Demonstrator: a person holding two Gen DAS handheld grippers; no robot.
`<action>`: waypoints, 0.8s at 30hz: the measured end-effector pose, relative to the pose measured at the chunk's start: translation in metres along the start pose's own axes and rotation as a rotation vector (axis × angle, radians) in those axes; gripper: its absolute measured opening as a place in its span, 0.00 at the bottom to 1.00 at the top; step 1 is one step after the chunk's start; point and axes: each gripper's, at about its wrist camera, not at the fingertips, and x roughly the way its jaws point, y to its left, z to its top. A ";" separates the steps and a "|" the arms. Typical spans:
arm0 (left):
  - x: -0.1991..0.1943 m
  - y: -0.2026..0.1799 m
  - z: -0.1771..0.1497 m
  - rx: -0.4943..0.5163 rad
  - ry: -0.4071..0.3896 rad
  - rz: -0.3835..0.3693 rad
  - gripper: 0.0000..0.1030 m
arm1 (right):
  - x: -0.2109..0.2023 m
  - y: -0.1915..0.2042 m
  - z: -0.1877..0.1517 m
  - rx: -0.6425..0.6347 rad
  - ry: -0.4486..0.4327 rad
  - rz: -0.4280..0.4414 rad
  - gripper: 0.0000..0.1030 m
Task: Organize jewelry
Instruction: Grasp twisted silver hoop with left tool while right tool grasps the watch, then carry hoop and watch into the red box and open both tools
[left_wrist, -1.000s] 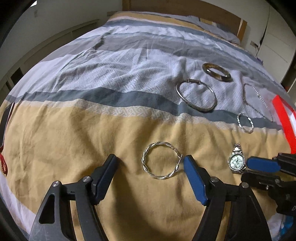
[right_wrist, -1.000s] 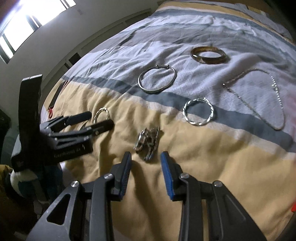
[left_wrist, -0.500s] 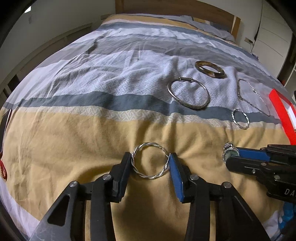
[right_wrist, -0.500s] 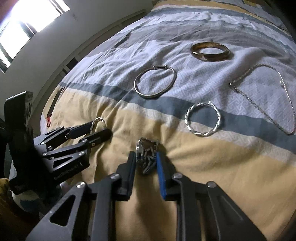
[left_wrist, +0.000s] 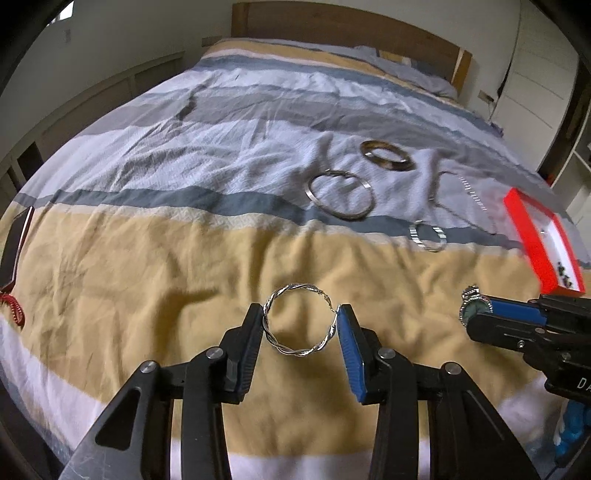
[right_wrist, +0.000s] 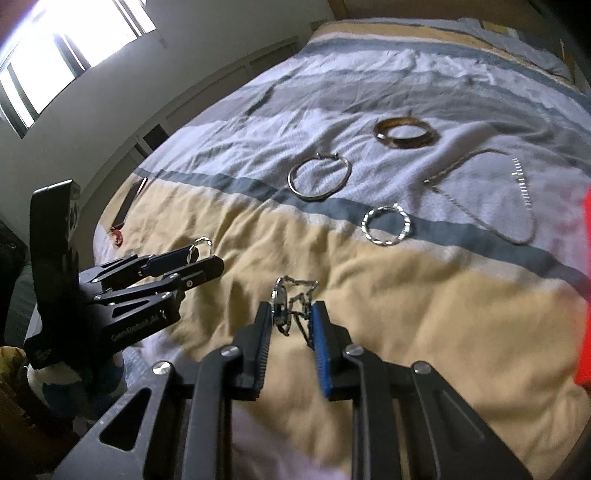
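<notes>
Near the bed's (left_wrist: 147, 258) foot edge, the left gripper (left_wrist: 301, 326) clamps the twisted hoop (left_wrist: 300, 320) while the right gripper (right_wrist: 291, 319) clamps the watch (right_wrist: 286, 308).

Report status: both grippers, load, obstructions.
Left gripper shut on twisted silver hoop. Right gripper shut on wristwatch. Red box open, right side; nothing blocking.

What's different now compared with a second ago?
Both grippers closed and lifted their pieces: the left gripper took hold of the twisted silver hoop, the right gripper took the watch. The bangles, necklace and smaller twisted ring stayed where they lay on the bedspread.
</notes>
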 end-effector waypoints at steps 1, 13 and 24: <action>-0.005 -0.004 -0.001 0.002 -0.006 -0.003 0.39 | -0.010 0.000 -0.004 0.002 -0.010 -0.005 0.20; -0.059 -0.079 -0.013 0.068 -0.065 -0.077 0.39 | -0.121 -0.035 -0.053 0.084 -0.158 -0.090 0.20; -0.061 -0.205 -0.012 0.213 -0.046 -0.218 0.39 | -0.201 -0.127 -0.115 0.259 -0.240 -0.227 0.20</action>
